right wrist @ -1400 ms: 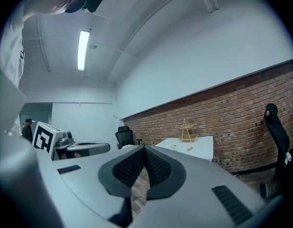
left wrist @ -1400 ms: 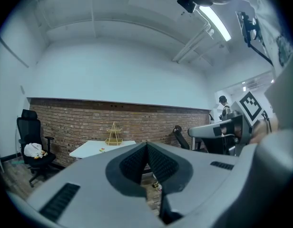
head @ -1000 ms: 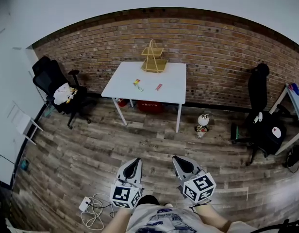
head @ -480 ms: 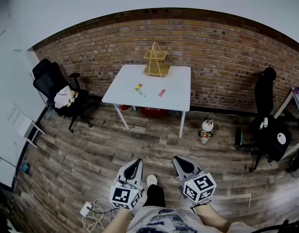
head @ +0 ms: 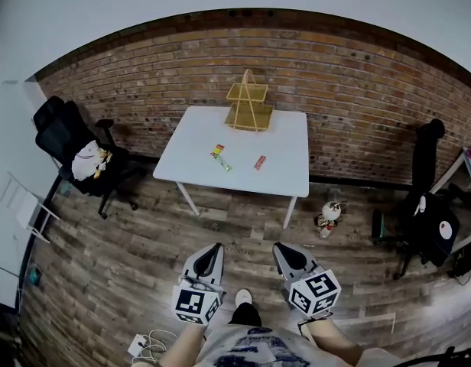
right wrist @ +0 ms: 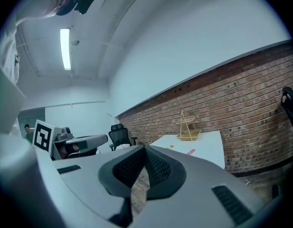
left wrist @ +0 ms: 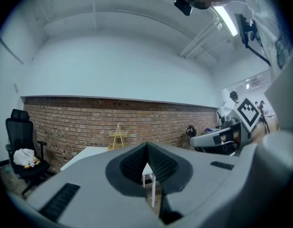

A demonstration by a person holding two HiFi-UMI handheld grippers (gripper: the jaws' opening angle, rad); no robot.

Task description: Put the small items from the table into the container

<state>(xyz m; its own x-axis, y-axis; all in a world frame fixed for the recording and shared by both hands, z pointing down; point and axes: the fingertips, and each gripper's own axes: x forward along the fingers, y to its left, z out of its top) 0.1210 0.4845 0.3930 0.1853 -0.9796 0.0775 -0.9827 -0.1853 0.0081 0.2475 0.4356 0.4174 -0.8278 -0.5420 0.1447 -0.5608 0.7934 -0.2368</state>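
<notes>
A white table (head: pixel 283 144) stands against the brick wall, several steps ahead of me. A yellow wire container (head: pixel 248 104) sits at its back edge. Two small items lie on the tabletop: a yellow, red and green one (head: pixel 219 155) and a red one (head: pixel 260 162). My left gripper (head: pixel 214 248) and right gripper (head: pixel 279 248) are held side by side over the wooden floor, both shut and empty, pointing at the table. The left gripper view shows the container (left wrist: pixel 118 137) beyond the shut left gripper (left wrist: pixel 147 145). The right gripper view shows the container (right wrist: pixel 187 129) and the red item (right wrist: pixel 190 151).
A black office chair (head: pixel 67 140) with white things on it stands left of the table. Another dark chair (head: pixel 430 205) is at the right. A small figurine (head: pixel 329 216) stands on the floor by the table's right leg. Cables (head: pixel 144 342) lie at the lower left.
I have walked toward the table, which now looks larger and nearer. Both grippers came forward with me and stayed shut and empty.
</notes>
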